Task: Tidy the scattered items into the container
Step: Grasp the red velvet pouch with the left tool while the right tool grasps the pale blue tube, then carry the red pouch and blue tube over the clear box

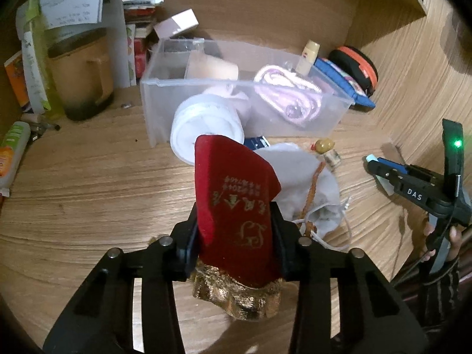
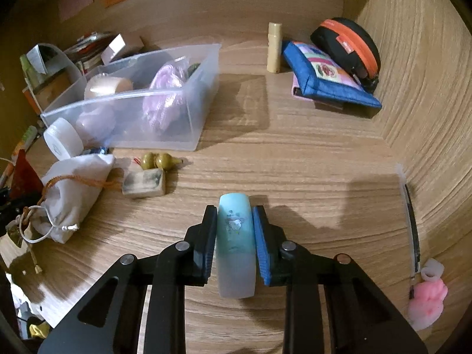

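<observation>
— What have your tongs got?

— My left tongs (image 1: pixel 236 236) are clamped on a red pouch (image 1: pixel 233 206) with gold lettering and a gold base, standing upright between the pads. My right tongs (image 2: pixel 234 236) are closed on a pale blue-to-white block (image 2: pixel 235 244), pads pressing both its sides.

— Where is the bin?

— The clear bin (image 1: pixel 236 100) sits toward the back of the bench (image 2: pixel 295 162), already holding a pink bundle (image 2: pixel 165 94) and a tan roll (image 2: pixel 107 87). A white jar (image 1: pixel 206 126) lies against its near wall.

— Any free room?

— From the right tongs, bare wood runs from the block up to the bin's near right corner. To the right a wooden side wall closes the bench in; a blue pouch (image 2: pixel 327 76) and a black case with an orange zip (image 2: pixel 348 47) lean into that corner, with a cream tube (image 2: pixel 274 47) upright beside them. Left of the block lie a white drawstring bag (image 2: pixel 70 188), a small stone stamp (image 2: pixel 144 187) and a gourd charm (image 2: pixel 159 160).

— What does only one camera catch?

— Only the right view shows the pink figure (image 2: pixel 427 303) and a thin pen (image 2: pixel 411 221) along the right wall. Only the left view shows a dark-lidded mug (image 1: pixel 82 73), papers and a tube (image 1: pixel 11 153) on the left edge, and my right tongs from the side, with a green light lit.
</observation>
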`<state>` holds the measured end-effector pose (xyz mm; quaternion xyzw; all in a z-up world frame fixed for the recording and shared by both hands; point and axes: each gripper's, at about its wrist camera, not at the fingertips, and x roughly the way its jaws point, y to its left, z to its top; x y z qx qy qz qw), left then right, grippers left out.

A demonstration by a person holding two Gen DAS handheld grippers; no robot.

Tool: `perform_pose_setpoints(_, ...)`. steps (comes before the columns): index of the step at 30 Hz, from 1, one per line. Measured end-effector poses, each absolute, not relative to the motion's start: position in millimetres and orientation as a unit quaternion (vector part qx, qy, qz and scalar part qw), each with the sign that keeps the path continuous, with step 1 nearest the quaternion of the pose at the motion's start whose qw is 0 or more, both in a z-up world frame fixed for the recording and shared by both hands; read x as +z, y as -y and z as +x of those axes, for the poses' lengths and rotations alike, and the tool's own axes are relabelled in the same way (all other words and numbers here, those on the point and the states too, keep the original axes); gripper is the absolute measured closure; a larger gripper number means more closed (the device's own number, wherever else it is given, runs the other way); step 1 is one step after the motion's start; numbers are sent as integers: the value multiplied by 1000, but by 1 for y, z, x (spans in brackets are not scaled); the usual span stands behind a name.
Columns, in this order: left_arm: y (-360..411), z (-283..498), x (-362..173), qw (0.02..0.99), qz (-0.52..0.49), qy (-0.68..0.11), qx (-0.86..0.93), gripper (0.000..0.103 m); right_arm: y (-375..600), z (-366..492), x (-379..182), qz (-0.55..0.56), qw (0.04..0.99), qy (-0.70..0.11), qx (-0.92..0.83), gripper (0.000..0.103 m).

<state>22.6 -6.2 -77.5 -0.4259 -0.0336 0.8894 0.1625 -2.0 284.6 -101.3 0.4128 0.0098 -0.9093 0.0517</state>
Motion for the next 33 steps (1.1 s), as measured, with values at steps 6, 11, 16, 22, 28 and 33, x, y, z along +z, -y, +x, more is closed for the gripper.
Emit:
perform_pose_setpoints(6,21,24,-61,145,-404,47,902,62,-280,-1,-89,396,61,-9,-916,81)
perform_pose_setpoints(11,29,25,-53,132,-392,48,909,62,-271,-3,-81,384,71,-13,-920,81)
perform_pose_setpoints(16,30,21,-39,131,-370,54,918,62,-261,-3,-69,367,86,-20,-926,81)
perform_pose_setpoints(22,25,16,-20,137,-341,59,928,62,-247,-5,-54,343,105,-30,-933,81)
perform_pose_setpoints(28,24,9,1,137,-311,73,938,62,-236,-9,-51,338,123,-31,-933,81)
perform_pose_setpoints(33,22,0,17,129,-292,74,945,62,-228,-14,-46,328,135,-33,-934,81)
